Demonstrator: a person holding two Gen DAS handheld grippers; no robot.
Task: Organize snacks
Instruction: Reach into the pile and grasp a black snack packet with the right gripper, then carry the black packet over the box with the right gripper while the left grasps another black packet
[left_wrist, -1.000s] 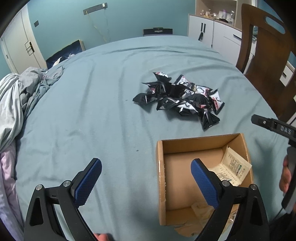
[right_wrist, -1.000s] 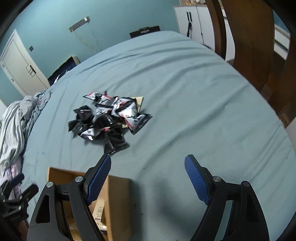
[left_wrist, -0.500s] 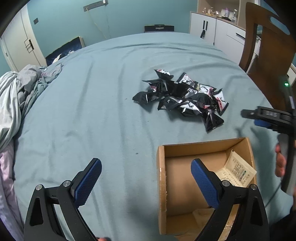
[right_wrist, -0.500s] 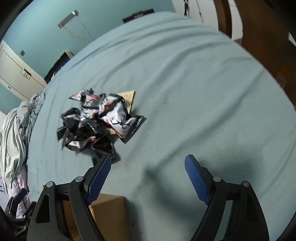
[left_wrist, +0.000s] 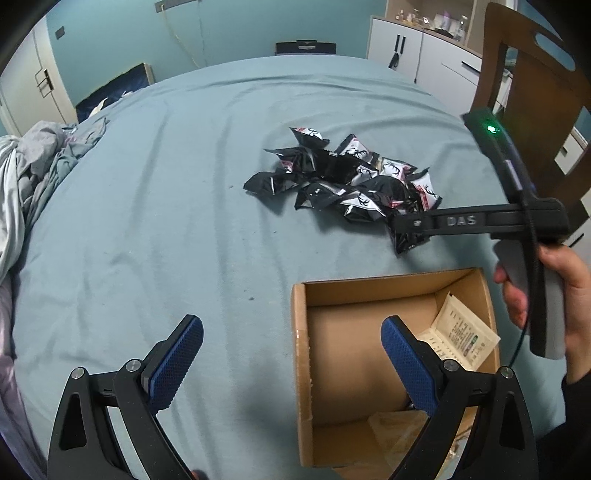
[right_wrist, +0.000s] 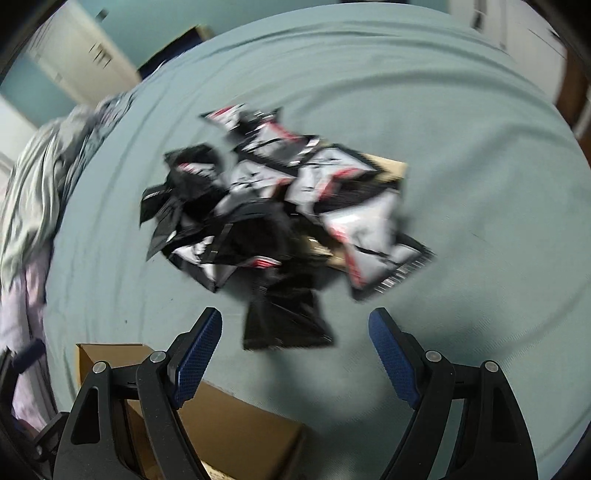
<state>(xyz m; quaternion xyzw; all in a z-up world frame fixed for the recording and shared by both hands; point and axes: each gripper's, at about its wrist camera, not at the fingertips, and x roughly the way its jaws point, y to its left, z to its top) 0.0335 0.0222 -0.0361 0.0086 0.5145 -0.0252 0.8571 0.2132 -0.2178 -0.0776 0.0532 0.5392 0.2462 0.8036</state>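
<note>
Barely begun: the snacks (right_wrist: 280, 214) all lie heaped ahead of the spread, empty right tongs (right_wrist: 295, 347), none boxed; the left tongs (left_wrist: 291, 354) gape over the box (left_wrist: 301, 354) rim.

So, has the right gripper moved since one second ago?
Yes. In the left wrist view the right gripper has come in from the right edge toward the snack pile, past the box. Its jaws are open and empty.

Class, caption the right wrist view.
Open right gripper above a snack pile on a bed, box below.
</note>
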